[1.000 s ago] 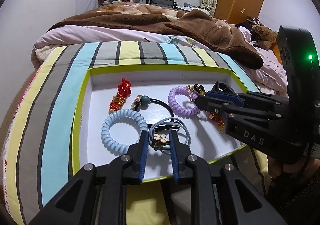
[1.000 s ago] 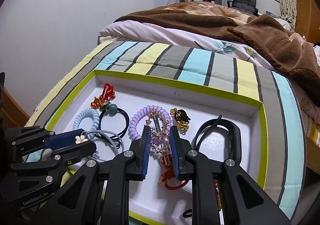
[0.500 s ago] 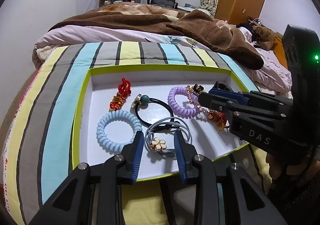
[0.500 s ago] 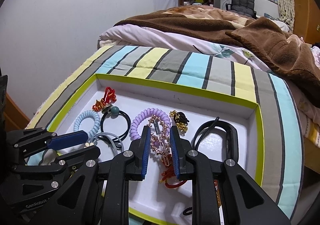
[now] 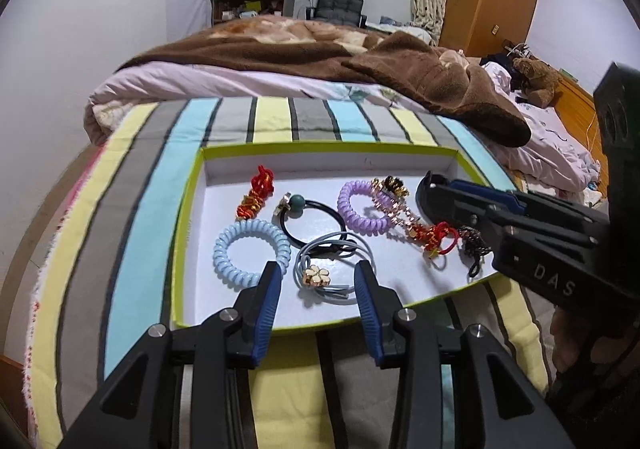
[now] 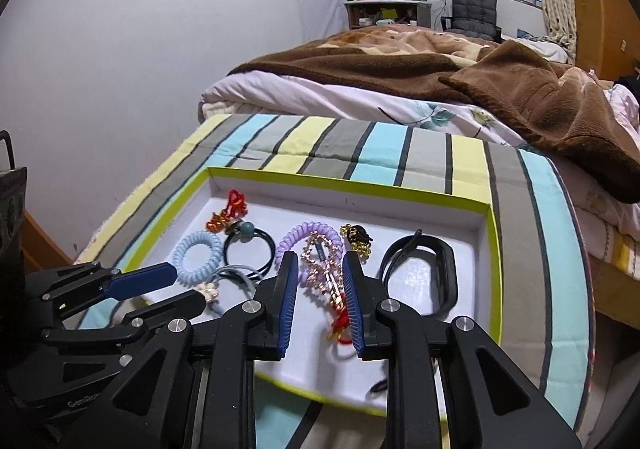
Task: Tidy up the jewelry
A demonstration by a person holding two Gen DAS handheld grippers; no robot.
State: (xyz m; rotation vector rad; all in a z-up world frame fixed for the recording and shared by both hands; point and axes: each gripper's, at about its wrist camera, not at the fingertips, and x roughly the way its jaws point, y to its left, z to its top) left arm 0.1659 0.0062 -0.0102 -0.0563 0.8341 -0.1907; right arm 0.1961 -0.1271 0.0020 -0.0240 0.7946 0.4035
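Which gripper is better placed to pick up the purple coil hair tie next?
Right. The right gripper is open, facing the purple coil hair tie; the left gripper faces the flower hair tie.

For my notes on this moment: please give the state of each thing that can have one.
Left tongs: open, empty.
Right tongs: open, empty.
Grey hair tie with flower: lying loose in tray.
Gold hair clip: lying loose in tray.
Tray: open, no lid.
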